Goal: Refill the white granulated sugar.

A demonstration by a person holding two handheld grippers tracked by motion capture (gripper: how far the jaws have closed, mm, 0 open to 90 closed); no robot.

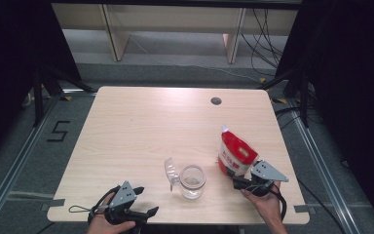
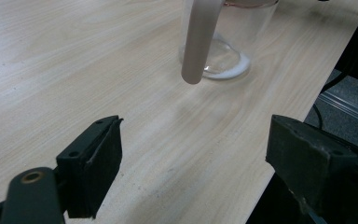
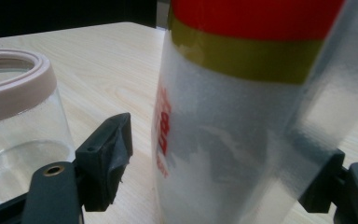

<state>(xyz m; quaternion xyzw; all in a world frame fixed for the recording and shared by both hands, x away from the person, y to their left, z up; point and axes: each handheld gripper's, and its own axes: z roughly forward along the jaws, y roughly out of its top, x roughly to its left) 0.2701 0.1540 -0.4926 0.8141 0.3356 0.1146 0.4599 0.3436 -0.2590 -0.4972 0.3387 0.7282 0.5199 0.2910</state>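
Jar (image 1: 193, 181) near table's (image 1: 141, 126) front edge, pouch (image 1: 236, 155) just right

A round grommet hole (image 1: 216, 101) sits near the table's (image 1: 141, 126) far edge.

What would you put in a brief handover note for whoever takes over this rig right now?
Left gripper: open, empty, near the table's front edge, short of the glass jar.
Right gripper: jaws around the red-and-white pouch, not visibly clamped.
The jar stands open, hinged lid swung aside, a little white powder inside.
Left: probably grip the pouch and pour.
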